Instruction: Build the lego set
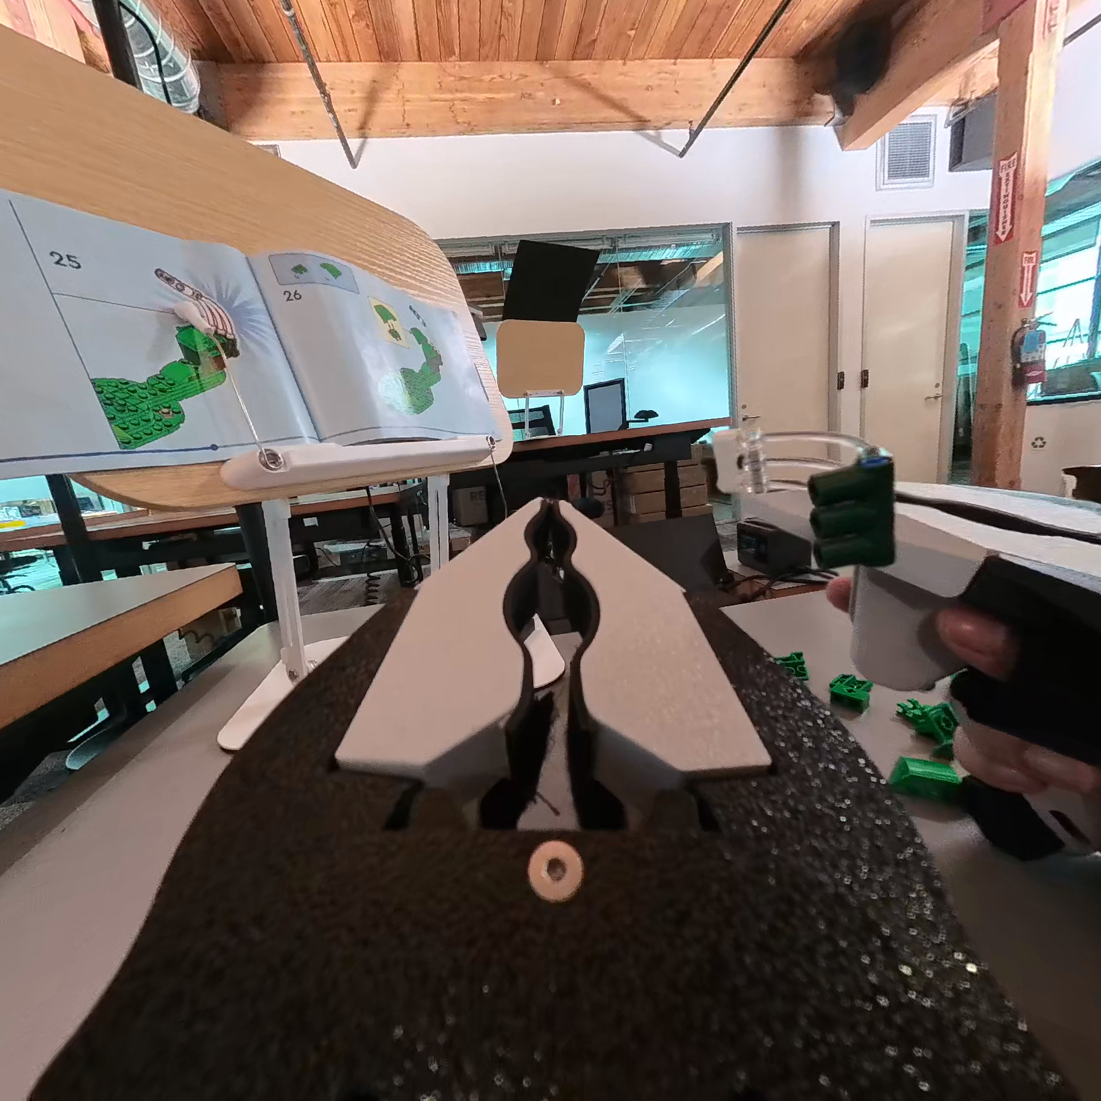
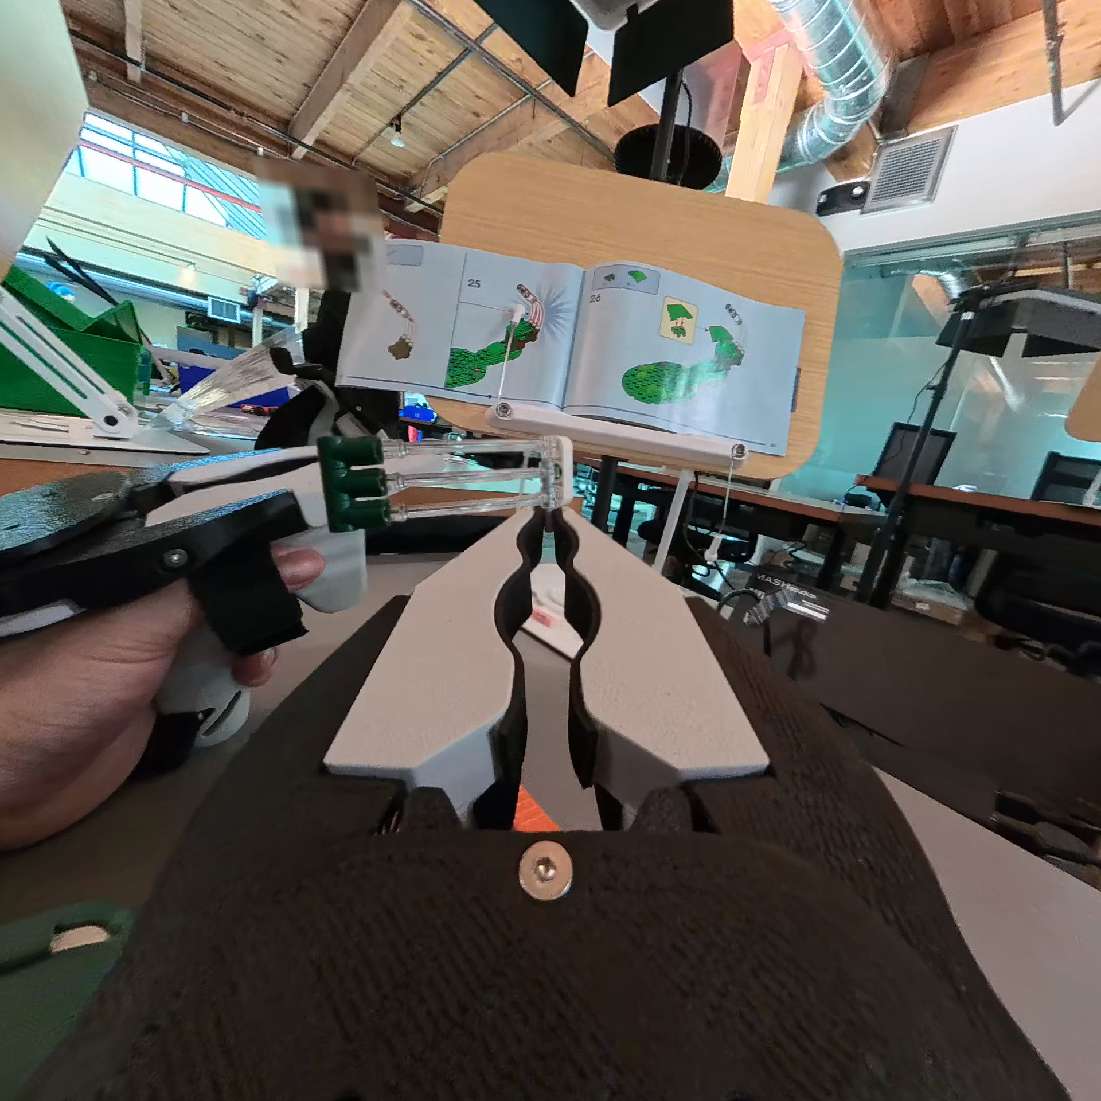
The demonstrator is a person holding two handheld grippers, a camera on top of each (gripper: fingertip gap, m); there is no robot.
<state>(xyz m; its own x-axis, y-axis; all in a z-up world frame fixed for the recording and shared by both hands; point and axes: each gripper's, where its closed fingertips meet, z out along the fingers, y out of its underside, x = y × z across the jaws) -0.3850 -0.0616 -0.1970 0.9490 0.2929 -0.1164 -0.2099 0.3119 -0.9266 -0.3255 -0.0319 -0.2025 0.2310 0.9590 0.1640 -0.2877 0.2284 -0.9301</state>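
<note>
The piece being built is a dark green block with three clear tubes that end at a small white plate. In the right wrist view my right gripper is nearly shut, with its tips at a clear peg under that plate. A hand-held gripper at the left of that view clamps the green block. In the left wrist view my left gripper is shut with nothing between its tips. There the green block sits at the tips of the other gripper, to the right.
The open instruction booklet rests on a wooden book stand to the left front; it also shows in the right wrist view. Several loose green pieces lie on the grey table at the right. Desks stand beyond. My right fingertips sit around 7 centimeters from my left ones.
</note>
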